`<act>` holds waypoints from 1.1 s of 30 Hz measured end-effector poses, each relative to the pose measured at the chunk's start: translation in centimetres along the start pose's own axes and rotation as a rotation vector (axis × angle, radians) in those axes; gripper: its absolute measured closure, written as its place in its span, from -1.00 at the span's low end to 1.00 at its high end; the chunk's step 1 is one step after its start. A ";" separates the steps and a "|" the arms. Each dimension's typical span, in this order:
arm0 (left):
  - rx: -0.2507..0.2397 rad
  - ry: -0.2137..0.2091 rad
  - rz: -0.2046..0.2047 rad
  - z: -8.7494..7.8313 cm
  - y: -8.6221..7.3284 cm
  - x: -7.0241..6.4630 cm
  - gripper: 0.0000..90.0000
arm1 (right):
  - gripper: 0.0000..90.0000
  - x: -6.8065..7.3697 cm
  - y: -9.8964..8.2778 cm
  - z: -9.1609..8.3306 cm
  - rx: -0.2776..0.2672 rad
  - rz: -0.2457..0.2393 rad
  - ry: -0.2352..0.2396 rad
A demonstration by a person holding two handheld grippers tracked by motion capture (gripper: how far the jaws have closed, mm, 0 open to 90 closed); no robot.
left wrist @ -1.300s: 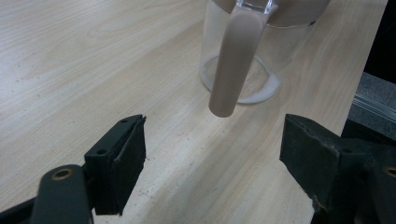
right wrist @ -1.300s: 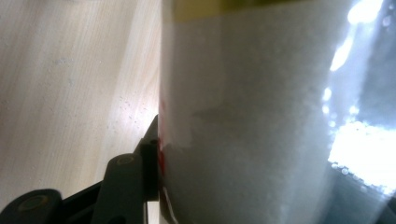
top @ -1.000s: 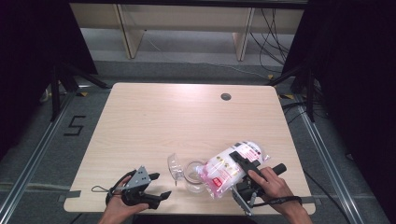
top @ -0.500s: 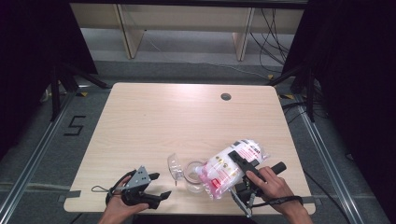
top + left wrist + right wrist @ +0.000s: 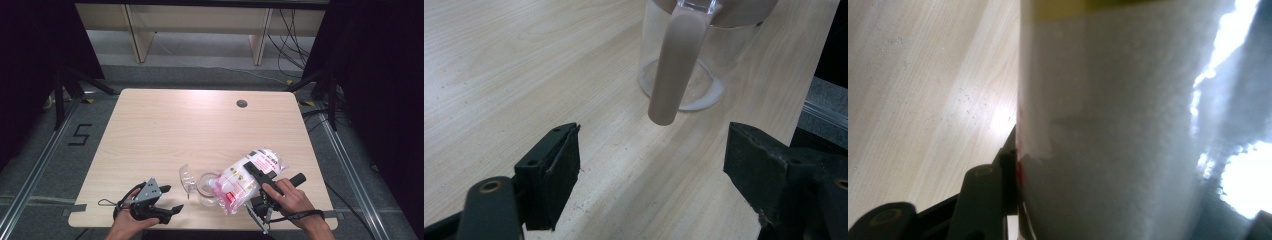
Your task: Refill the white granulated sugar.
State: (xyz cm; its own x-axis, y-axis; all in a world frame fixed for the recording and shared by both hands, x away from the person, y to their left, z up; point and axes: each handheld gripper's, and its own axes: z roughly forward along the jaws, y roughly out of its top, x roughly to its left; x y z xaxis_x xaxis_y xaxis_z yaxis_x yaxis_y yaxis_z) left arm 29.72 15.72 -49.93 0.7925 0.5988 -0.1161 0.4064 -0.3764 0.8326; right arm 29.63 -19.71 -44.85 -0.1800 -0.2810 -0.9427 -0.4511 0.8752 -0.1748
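Nothing moved; right tongs still grip the bag.

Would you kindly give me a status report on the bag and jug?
Right gripper shut on bag, tipped over jug. Left gripper open, idle. Nothing blocking.

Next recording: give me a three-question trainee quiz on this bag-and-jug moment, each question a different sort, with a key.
1. True or false: the right hand-held gripper grips the bag of white powder.
2. The left hand-held gripper is: A) shut on the jug handle, B) open and holding nothing, C) shut on the lid.
3. Which end of the bag points at the clear jug: its bottom or its top?

Key: 1 true; 2 B; 3 cannot tell, though the bag lies tilted with one end over the jug's mouth.
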 end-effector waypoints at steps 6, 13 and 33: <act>0.000 0.002 -0.004 0.0 0.0 0.0 -0.51 | 0.13 -0.2 0.1 0.1 0.001 -0.031 -0.003; 0.000 0.001 -0.001 0.0 0.0 0.0 -0.51 | 0.14 -0.2 0.1 0.1 0.003 -0.033 -0.010; 0.000 0.001 0.001 0.0 0.0 0.0 -0.51 | 0.14 -0.3 0.2 0.1 -0.002 -0.041 -0.011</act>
State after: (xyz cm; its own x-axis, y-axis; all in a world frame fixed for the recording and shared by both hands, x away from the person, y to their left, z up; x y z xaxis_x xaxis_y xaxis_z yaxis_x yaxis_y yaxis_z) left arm 29.72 15.74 -49.92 0.7924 0.5991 -0.1153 0.4060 -0.3768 0.8326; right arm 29.63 -19.45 -44.66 -0.1514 -0.3125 -0.9378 -0.4600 0.8620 -0.2130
